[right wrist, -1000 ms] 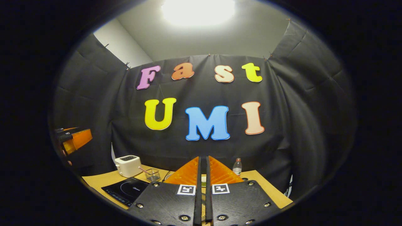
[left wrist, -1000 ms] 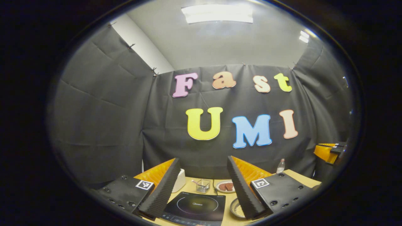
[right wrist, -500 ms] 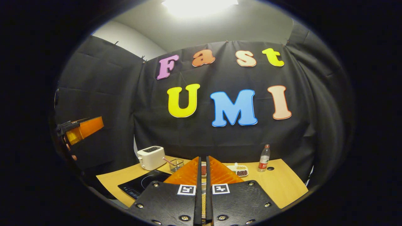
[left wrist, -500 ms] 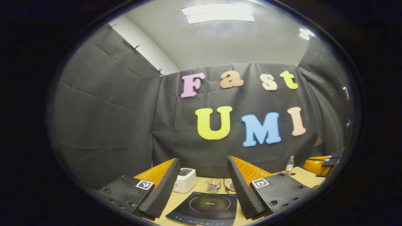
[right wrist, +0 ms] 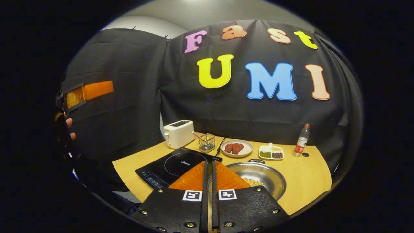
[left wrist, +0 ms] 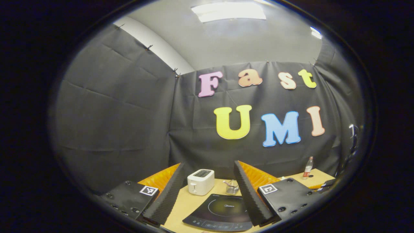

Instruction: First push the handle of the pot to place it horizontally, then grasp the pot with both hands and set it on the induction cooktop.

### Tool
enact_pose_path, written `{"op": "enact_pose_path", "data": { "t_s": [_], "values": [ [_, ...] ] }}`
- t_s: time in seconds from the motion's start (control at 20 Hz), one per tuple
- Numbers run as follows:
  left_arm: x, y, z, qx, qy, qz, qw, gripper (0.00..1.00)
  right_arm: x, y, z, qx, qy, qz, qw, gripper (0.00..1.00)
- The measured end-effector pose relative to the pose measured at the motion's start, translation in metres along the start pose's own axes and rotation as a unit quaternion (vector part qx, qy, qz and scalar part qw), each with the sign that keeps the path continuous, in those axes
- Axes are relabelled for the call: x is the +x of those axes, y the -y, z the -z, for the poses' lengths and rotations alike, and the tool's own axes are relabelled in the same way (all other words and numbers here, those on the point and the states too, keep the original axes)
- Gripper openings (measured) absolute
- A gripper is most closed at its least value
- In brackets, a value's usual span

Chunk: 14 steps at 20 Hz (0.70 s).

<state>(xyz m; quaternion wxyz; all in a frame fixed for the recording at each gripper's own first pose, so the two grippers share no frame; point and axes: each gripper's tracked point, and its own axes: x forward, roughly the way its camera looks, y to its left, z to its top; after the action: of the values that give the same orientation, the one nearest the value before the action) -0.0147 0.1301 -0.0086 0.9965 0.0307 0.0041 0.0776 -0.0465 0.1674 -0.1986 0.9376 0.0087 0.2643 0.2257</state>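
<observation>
A steel pot [right wrist: 263, 177] sits on the wooden table [right wrist: 302, 176] right of the black induction cooktop [right wrist: 171, 165]; a dark handle shows at its far rim. My right gripper [right wrist: 209, 161] is shut with nothing in it and hovers high in front of the pot, its fingers overlapping the pot's left rim in the right gripper view. My left gripper [left wrist: 208, 166] is open and empty, held high over the cooktop [left wrist: 223, 212]. It also appears at the far left of the right gripper view as the left gripper [right wrist: 87, 94], with a hand [right wrist: 68, 124] holding it.
A white toaster [right wrist: 178, 133] and a wire basket [right wrist: 207, 143] stand behind the cooktop. A plate of meat [right wrist: 237, 148], a small tray of beans [right wrist: 271, 152] and a bottle [right wrist: 300, 140] line the back of the table. Black cloth walls close in the booth.
Both views have tilted downward and swung left. The table, cooktop and pot have come into the right gripper view. The toaster now shows fully in the left gripper view.
</observation>
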Motion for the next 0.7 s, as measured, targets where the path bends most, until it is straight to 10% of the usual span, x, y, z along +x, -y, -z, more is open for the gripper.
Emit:
{"op": "enact_pose_path", "data": {
  "t_s": [0.7],
  "values": [
    [-0.002,-0.051,0.017,-0.002,-0.014,-0.012,1.000,1.00,0.023,-0.017,0.134,0.054,-0.198,-0.006,0.979,0.05]
  ]
}}
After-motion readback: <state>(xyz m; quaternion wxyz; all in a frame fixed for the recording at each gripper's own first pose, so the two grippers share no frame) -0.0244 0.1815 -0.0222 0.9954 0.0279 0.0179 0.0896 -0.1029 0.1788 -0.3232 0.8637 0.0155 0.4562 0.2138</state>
